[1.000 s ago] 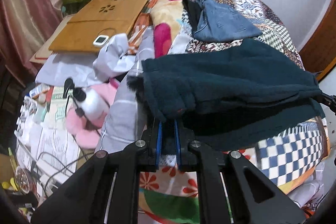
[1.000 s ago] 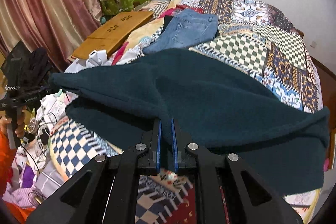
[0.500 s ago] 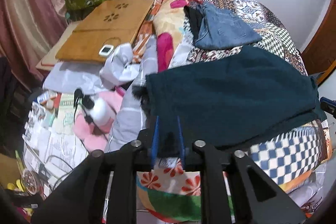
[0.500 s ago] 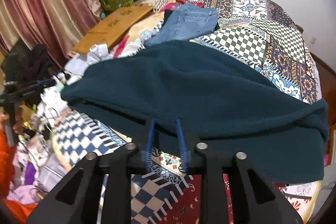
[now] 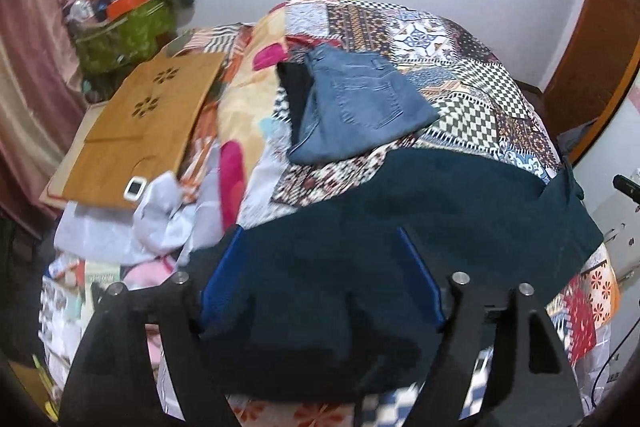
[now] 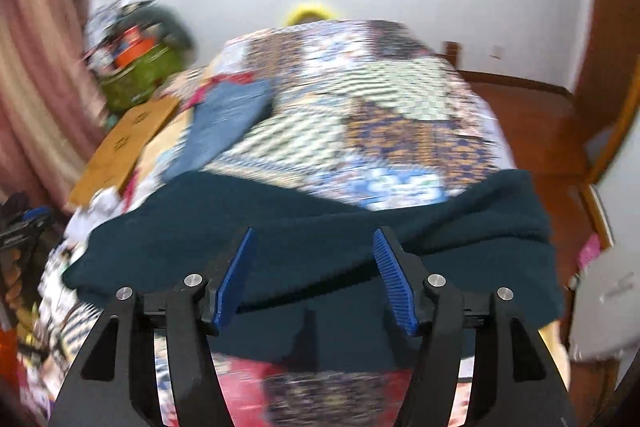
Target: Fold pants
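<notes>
Teal pants [image 5: 400, 235] lie folded on the patchwork bed [image 5: 460, 95], near folded jeans [image 5: 360, 107]. Both jaws are opening, nothing pinched: the left hand-held gripper [image 5: 320, 267] and right hand-held gripper [image 6: 314, 275] gape above the cloth.

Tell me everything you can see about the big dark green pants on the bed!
The dark teal pants look thick and fuzzy, like fleece. They lie folded over, one layer on another, across the near end of the patchwork bedspread, with the right end bunched. Folded blue jeans sit farther up the bed, apart from them. The left gripper and right gripper hang above them, fingers opening, and nothing is pinched between them.
</notes>
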